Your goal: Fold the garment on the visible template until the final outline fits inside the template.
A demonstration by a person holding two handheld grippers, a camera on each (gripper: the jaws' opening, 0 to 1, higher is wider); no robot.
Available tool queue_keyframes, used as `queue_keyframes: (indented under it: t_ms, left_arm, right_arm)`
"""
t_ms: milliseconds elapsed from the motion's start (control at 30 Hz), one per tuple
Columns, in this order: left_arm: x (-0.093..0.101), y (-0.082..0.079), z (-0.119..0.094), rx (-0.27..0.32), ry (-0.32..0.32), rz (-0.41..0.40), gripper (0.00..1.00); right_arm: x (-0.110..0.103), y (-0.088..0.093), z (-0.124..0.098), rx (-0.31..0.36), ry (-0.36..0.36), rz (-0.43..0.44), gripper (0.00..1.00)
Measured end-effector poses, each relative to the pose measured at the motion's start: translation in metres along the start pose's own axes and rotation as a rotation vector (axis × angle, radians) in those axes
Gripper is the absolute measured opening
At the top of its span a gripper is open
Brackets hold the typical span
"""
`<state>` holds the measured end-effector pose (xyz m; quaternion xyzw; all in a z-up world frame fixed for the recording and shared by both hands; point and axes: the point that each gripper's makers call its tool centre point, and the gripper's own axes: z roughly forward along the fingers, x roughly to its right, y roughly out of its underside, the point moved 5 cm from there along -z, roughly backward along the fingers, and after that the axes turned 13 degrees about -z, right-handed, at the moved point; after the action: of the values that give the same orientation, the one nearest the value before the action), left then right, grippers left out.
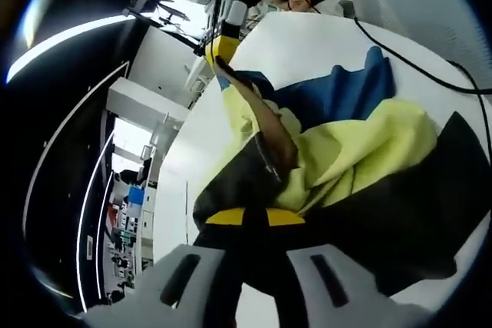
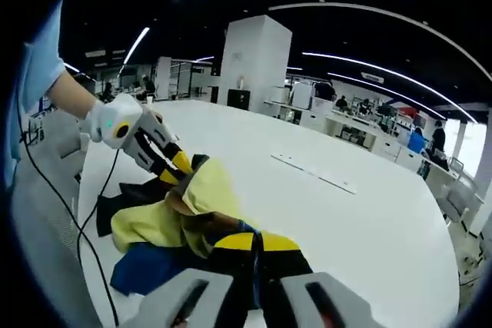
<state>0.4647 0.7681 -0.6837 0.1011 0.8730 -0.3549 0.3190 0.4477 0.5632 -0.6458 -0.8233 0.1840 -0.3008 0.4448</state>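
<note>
The garment lay bunched on the surface, part of it lifted between the two grippers. In the left gripper view, the left gripper sat at the near edge of the garment, with cloth between its jaws; the right gripper was at the far end. In the right gripper view, the right gripper held the near side and the left gripper the far side. A cable ran across the surface left of the garment.

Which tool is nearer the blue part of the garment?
Right. The right tool clamps the garment beside its blue part; the left tool grips the yellow end, farther off.
</note>
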Motion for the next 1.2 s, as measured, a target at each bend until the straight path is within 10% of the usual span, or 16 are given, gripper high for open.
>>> queue_keyframes:
  t_ms: [167,367,567,733,1200]
  left_arm:
    - [0.003,-0.001,0.0,0.009,-0.007,-0.035,0.0]
    - [0.001,-0.004,-0.012,0.065,-0.02,-0.261,0.0]
    - [-0.006,-0.007,-0.029,0.106,-0.025,-0.804,0.0]
    - [-0.016,-0.014,-0.044,0.196,-0.038,-0.989,0.0]
    - [-0.057,-0.03,-0.098,0.261,-0.166,-1.197,0.0]
  right_arm:
    - [0.0,0.003,0.0,-0.006,-0.002,0.012,0.0]
    - [0.002,0.004,-0.004,-0.007,-0.002,0.072,0.0]
    - [0.004,0.003,-0.008,-0.003,0.0,0.145,0.0]
    - [0.005,-0.002,-0.012,0.015,0.005,0.182,0.0]
    - [0.019,-0.057,-0.034,0.141,0.014,0.234,0.0]
